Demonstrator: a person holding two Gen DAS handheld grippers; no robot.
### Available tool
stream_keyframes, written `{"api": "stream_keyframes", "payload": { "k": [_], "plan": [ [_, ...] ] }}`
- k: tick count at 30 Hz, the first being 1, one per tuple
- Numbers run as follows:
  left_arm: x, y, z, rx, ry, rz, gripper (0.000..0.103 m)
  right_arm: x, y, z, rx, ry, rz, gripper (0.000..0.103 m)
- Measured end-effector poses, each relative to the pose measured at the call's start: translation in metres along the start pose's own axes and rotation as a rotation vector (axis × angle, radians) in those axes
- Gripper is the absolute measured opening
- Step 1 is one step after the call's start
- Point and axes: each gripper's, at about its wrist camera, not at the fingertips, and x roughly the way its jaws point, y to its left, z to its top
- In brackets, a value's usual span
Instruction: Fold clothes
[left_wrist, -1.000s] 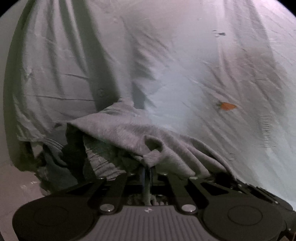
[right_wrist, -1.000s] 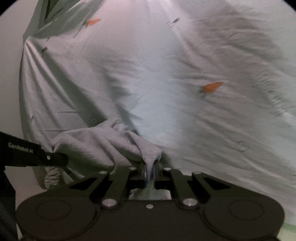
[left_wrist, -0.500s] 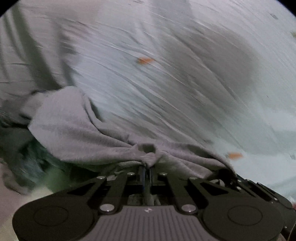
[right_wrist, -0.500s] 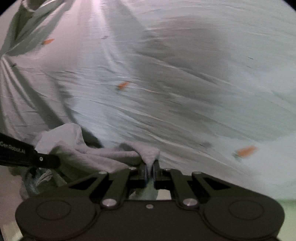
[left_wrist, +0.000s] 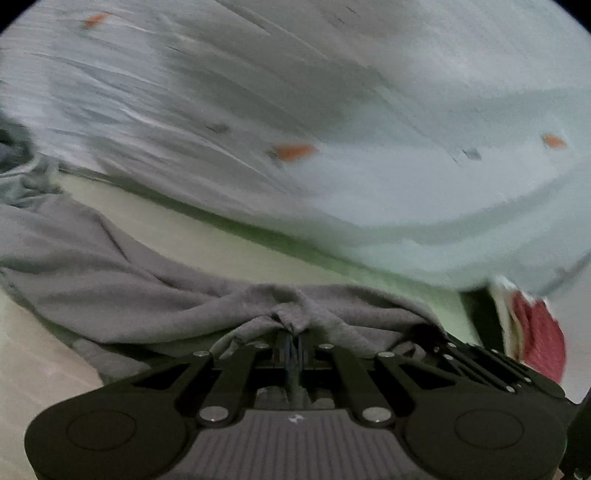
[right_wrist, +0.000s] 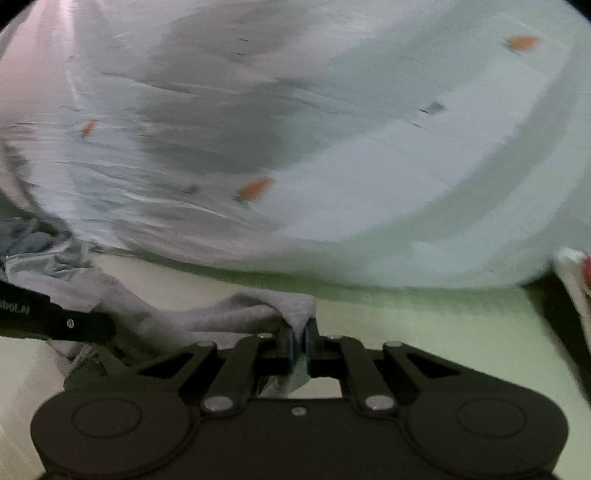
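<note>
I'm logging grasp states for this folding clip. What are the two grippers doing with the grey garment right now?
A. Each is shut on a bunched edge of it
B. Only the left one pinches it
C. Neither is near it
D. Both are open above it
A: the left gripper and the right gripper each have the grey garment bunched between closed fingers.

ahead: sheet (right_wrist: 369, 155) wall | right: red cloth (left_wrist: 539, 343) | floor (right_wrist: 424, 325) free

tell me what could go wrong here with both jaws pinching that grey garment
Each grip is only a small pinch: the left gripper and right gripper hold thin folds of the grey garment, which could slip free. Its trailing end drags near the crumpled pile and the white sheet, and may snag.
</note>
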Motion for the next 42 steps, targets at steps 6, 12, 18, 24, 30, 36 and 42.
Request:
{"api": "stream_keyframes", "payload": {
  "k": [6,12,18,24,30,36,42],
  "plan": [
    [0.021,-0.036,-0.020,0.050,0.072,-0.062,0.004,-0.018,-0.052,-0.030,0.066,0.040,-0.087,0.006],
    [0.018,-0.026,-0.023,0.066,0.090,-0.041,0.008,-0.017,-0.063,-0.044,0.131,0.076,-0.101,0.007],
    [0.000,0.027,-0.011,0.011,0.057,0.046,0.016,0.005,-0.049,-0.048,0.192,0.125,-0.112,0.012],
    [-0.021,0.107,0.001,-0.077,0.066,0.157,0.025,0.015,-0.033,-0.057,0.282,0.160,-0.155,0.036],
    [-0.024,0.183,0.011,-0.151,0.088,0.250,0.034,0.008,-0.012,-0.082,0.397,0.203,-0.206,0.065],
    [-0.014,0.237,0.024,-0.198,0.129,0.294,0.039,0.008,0.005,-0.108,0.532,0.274,-0.211,0.075],
    [-0.003,0.254,0.039,-0.172,0.153,0.277,0.046,0.014,0.016,-0.109,0.679,0.274,-0.207,0.082]
  ]
}}
